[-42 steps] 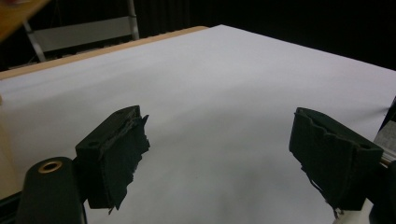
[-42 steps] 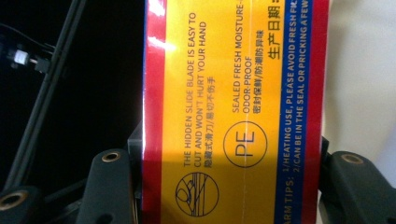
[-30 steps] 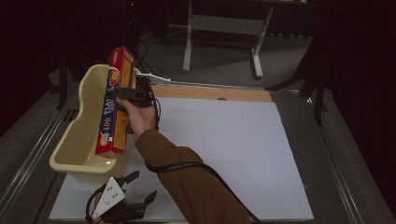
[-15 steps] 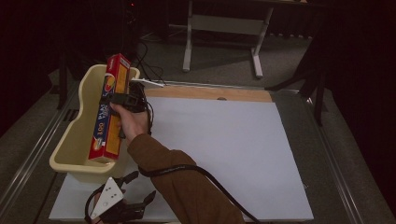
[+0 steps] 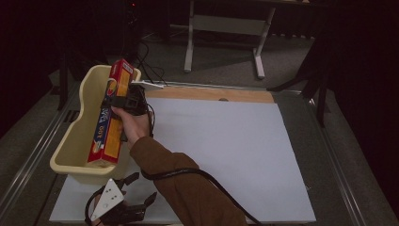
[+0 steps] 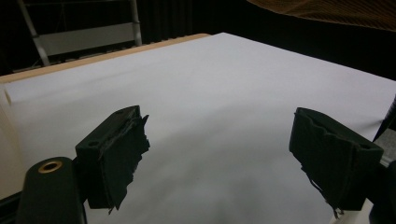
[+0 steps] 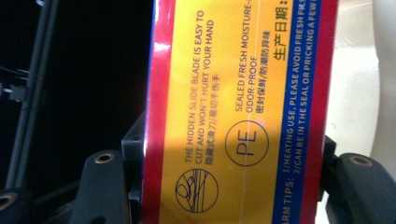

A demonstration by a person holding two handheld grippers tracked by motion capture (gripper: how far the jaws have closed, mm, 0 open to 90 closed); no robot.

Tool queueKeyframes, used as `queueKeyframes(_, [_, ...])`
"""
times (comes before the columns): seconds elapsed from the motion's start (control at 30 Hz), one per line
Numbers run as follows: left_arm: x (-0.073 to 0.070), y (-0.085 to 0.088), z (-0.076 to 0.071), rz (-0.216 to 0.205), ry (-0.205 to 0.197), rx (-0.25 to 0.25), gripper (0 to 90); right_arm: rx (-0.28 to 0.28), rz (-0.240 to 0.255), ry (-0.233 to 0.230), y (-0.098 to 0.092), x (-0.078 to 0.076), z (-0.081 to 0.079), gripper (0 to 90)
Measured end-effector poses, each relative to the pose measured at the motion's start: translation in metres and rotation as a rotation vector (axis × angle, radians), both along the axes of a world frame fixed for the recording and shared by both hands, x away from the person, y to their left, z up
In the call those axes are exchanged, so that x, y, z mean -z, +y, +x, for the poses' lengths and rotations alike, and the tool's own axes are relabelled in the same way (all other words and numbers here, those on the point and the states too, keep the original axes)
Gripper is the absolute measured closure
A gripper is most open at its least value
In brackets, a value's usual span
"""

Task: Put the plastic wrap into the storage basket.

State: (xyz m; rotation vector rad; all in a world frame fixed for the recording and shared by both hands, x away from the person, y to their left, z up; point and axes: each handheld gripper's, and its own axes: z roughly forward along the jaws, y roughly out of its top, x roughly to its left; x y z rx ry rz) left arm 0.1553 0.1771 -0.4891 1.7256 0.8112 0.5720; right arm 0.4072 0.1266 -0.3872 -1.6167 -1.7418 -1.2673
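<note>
A long red, yellow and blue cling-film box (image 5: pixel 110 117) stands tilted in the cream plastic tub (image 5: pixel 70 141), lower end down inside, upper end at the far rim. My right gripper (image 5: pixel 128 100) reaches over the tub's right wall to the box's upper half. In the right gripper view the box (image 7: pixel 243 93) fills the gap of that gripper (image 7: pixel 231 142); its jaws have just been opening and sit beside the box's edges, the grip loosened. My left gripper (image 5: pixel 141 187) lies at the near left of the white sheet, open (image 6: pixel 219 158) and empty.
The white sheet (image 5: pixel 226 150) covers most of the table, with a wooden strip (image 5: pixel 211 94) at its far edge. The right gripper's black cable (image 5: pixel 188 173) loops over a brown sleeve. Metal rails run along both table sides. A grey stand (image 5: pixel 226 28) is beyond the table.
The box has shifted slightly left and lower into the tub, and the right hand has followed it. The left gripper has stayed put.
</note>
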Motion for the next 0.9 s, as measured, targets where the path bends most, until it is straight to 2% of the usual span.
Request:
queueKeyframes(0.17, [0.000,0.000,0.000,0.000,0.001,0.000,18.0,-0.019,-0.049,-0.009,-0.001,-0.003,0.000,30.8])
queueKeyframes(0.23, [0.000,0.000,0.000,-0.001,0.000,0.000,18.0,-0.020,-0.013,-0.041,-0.004,-0.008,0.000,31.5])
queueKeyframes(0.3, [0.000,0.000,0.000,0.001,0.002,0.000,18.0,-0.034,-0.012,-0.067,-0.005,-0.017,-0.003,32.0])
queueKeyframes(0.43, [0.000,-0.001,0.000,0.003,0.002,0.002,18.0,-0.052,-0.049,-0.100,-0.008,-0.025,-0.006,33.4])
queueKeyframes(0.63, [0.000,-0.001,0.001,0.007,0.005,0.002,18.0,-0.091,-0.113,-0.133,-0.019,-0.022,-0.005,35.5])
queueKeyframes(0.7, [0.000,-0.001,0.002,0.009,0.006,0.003,18.0,-0.101,-0.140,-0.163,-0.025,-0.021,-0.005,37.1])
queueKeyframes(0.77, [0.000,-0.001,0.002,0.011,0.006,0.003,18.0,-0.117,-0.197,-0.226,-0.029,-0.020,-0.007,37.5])
queueKeyframes(0.9, [0.000,-0.002,0.002,0.010,0.005,0.002,18.0,-0.135,-0.275,-0.311,-0.041,-0.020,-0.009,37.8])
